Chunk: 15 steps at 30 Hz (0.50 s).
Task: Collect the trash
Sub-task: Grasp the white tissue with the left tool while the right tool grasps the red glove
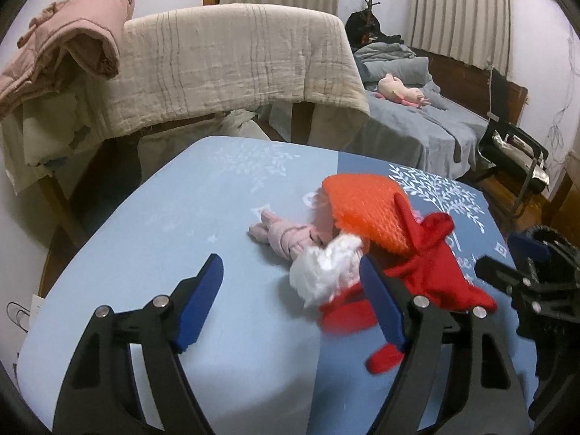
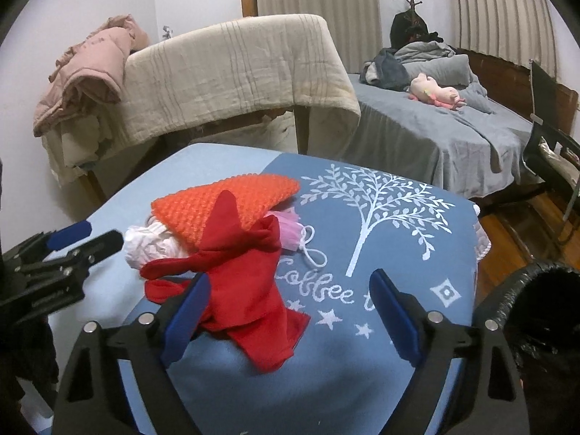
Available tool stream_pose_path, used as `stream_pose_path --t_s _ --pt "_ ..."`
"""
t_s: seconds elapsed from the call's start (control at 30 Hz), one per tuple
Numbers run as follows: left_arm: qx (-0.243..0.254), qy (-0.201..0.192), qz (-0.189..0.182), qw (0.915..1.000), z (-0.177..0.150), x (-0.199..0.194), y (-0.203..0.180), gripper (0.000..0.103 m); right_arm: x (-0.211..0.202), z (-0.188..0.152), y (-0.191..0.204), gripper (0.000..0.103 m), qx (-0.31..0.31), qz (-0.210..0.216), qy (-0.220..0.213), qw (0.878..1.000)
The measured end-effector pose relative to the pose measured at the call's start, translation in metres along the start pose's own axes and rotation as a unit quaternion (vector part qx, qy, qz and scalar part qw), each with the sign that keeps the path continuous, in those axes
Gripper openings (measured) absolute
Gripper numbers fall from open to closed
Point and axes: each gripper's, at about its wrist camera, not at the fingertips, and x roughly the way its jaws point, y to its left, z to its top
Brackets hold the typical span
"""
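A pile lies on the blue table (image 1: 152, 224): a crumpled white tissue (image 1: 322, 268), an orange knitted piece (image 1: 366, 206), a red cloth (image 1: 431, 272) and a small pink cloth bundle (image 1: 279, 235). My left gripper (image 1: 290, 301) is open and empty, its right finger close beside the tissue. In the right wrist view the same red cloth (image 2: 246, 290), orange piece (image 2: 224, 203), tissue (image 2: 152, 246) and a pink face mask with white loops (image 2: 301, 243) show. My right gripper (image 2: 290, 311) is open and empty, its left finger over the red cloth's edge. The left gripper shows there too (image 2: 87, 239).
A black-lined trash bin (image 2: 536, 311) stands at the table's right edge. Behind the table is a rack draped with a beige blanket (image 1: 232, 65) and a pink jacket (image 1: 69, 43). A grey bed (image 2: 435, 127) with a pink plush toy and a black chair (image 1: 514, 148) stand at the right.
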Motion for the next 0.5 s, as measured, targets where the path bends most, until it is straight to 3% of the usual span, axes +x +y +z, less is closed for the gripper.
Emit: stream_pose_path --t_s 0.4,0.5 --pt "0.003 0.05 -0.021 0.9985 0.001 0.046 -0.014 0.074 0.016 0.0 -0.004 0.087 -0.003 0.0 0.008 1.0" --pt "-0.001 0.069 -0.031 0.9971 -0.003 0.055 -0.013 0.06 0.017 -0.001 -0.006 0.087 0.0 0.0 0.01 1.0"
